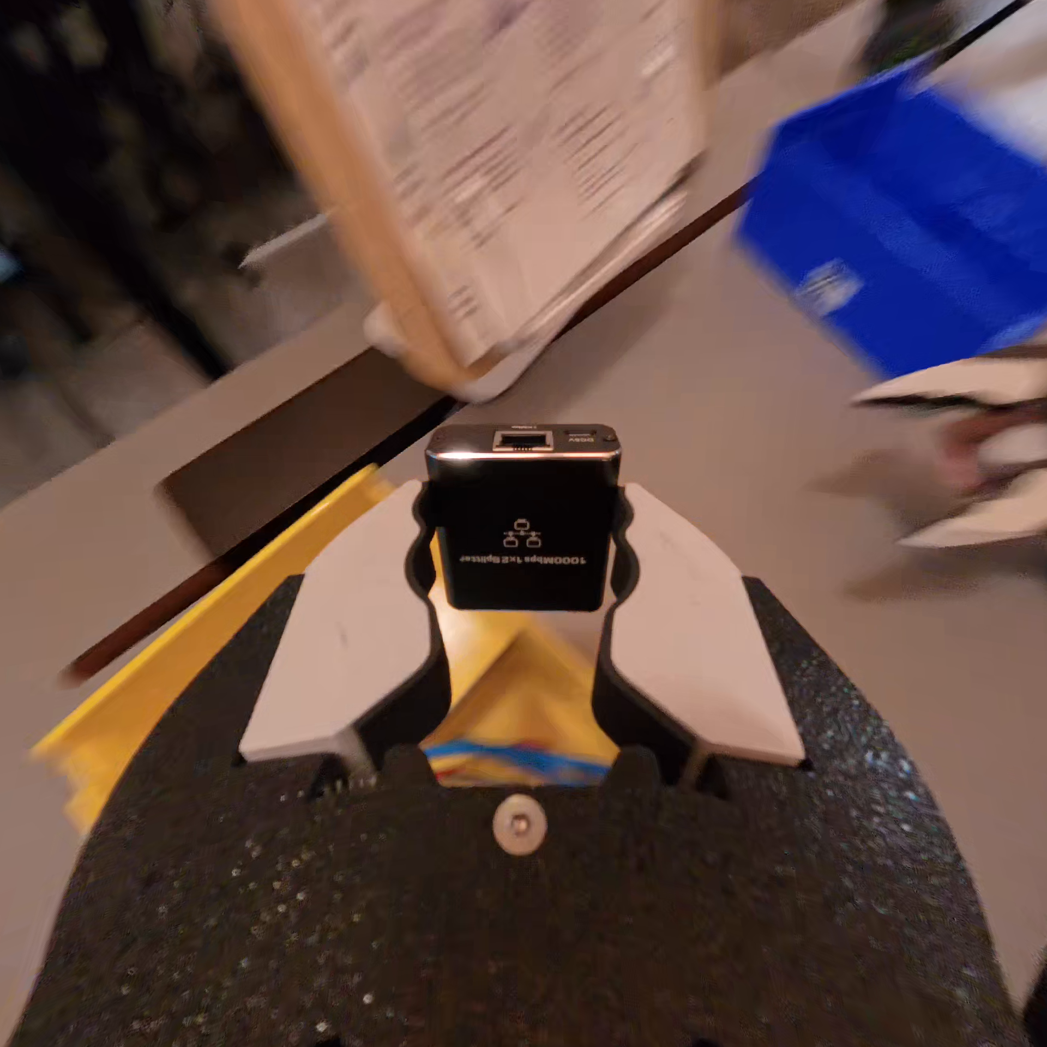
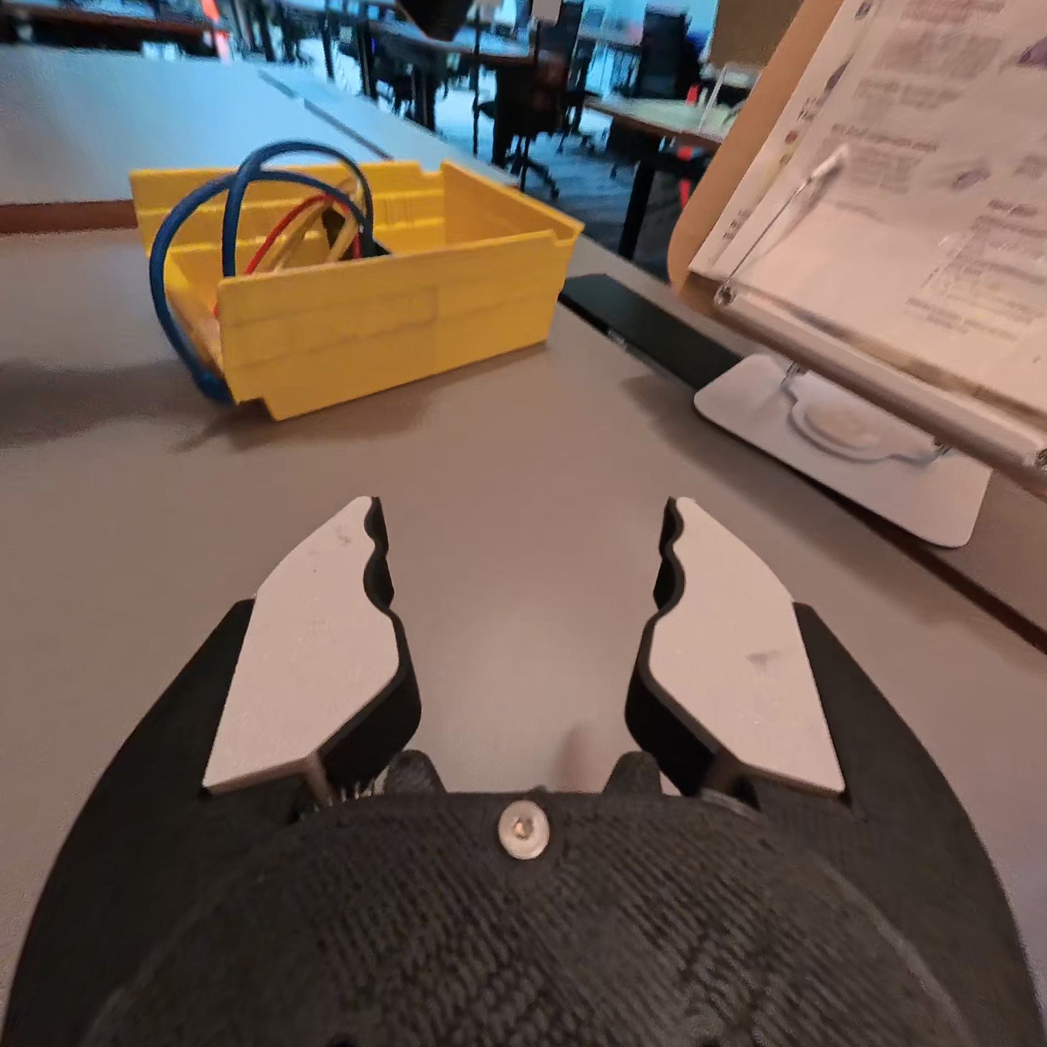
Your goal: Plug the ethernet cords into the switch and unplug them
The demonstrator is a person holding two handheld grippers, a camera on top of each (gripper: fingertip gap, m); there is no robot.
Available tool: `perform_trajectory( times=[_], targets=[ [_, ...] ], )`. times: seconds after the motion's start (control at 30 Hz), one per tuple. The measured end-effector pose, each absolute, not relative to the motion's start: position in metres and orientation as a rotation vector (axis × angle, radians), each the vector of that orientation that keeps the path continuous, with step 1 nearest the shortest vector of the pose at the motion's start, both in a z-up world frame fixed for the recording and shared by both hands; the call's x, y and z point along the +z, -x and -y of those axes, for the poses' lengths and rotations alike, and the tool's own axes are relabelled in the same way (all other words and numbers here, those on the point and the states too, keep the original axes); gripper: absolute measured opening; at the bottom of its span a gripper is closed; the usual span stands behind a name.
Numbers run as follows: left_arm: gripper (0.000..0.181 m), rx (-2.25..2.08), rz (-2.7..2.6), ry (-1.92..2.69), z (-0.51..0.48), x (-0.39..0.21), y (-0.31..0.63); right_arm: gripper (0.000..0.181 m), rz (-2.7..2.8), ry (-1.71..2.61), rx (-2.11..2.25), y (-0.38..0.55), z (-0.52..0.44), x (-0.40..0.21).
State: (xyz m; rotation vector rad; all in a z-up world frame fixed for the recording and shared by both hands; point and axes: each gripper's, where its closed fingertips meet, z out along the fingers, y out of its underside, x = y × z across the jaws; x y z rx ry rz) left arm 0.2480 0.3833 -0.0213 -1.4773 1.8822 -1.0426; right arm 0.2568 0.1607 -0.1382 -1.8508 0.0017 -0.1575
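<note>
Switch (image 1: 521, 532): small black box, clamped between your left gripper (image 1: 521, 498) fingers, held above the grey table (image 2: 510, 453). Right gripper (image 2: 524, 510): jaws wide, empty, low over the table. Cords (image 2: 243, 226): coiled in your yellow bin (image 2: 385, 328). Document stand (image 2: 850, 430) at right. Room beyond: desks, dark chairs.

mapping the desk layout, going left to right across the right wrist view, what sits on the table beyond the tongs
blue cords looping out of the bin → yellow bin → black flat strip → white stand base → tilted document holder with papers
</note>
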Motion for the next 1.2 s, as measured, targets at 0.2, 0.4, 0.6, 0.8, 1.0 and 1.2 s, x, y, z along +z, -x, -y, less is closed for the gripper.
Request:
perform_trajectory(
  times=[0.2,0.4,0.6,0.8,1.0,1.2],
  targets=[
    [0.06,-1.778,-1.777,1.115,-0.198,-0.005,-0.244,0.094,-0.056,1.618,-0.253,-0.263,-0.152,-0.124],
    [0.059,-2.467,-1.643,0.66,-0.121,-0.057,-0.244,0.071,-0.045,1.299,0.427,-0.233,-0.125,-0.096],
    [0.059,-2.392,-1.575,0.542,-0.107,-0.085,-0.249,0.08,0.05,1.367,0.474,-0.227,-0.122,-0.11],
    [0.059,-2.265,-1.602,0.54,-0.113,-0.106,-0.24,0.077,0.153,1.55,0.243,-0.219,-0.138,-0.136],
    [0.055,-2.173,-1.648,0.542,-0.124,-0.097,-0.231,0.061,0.226,1.655,0.132,-0.227,-0.133,-0.139],
    [0.064,-1.94,-1.811,0.605,-0.12,-0.104,-0.232,0.061,0.329,1.71,-0.179,-0.241,-0.129,-0.145]
  ],
)
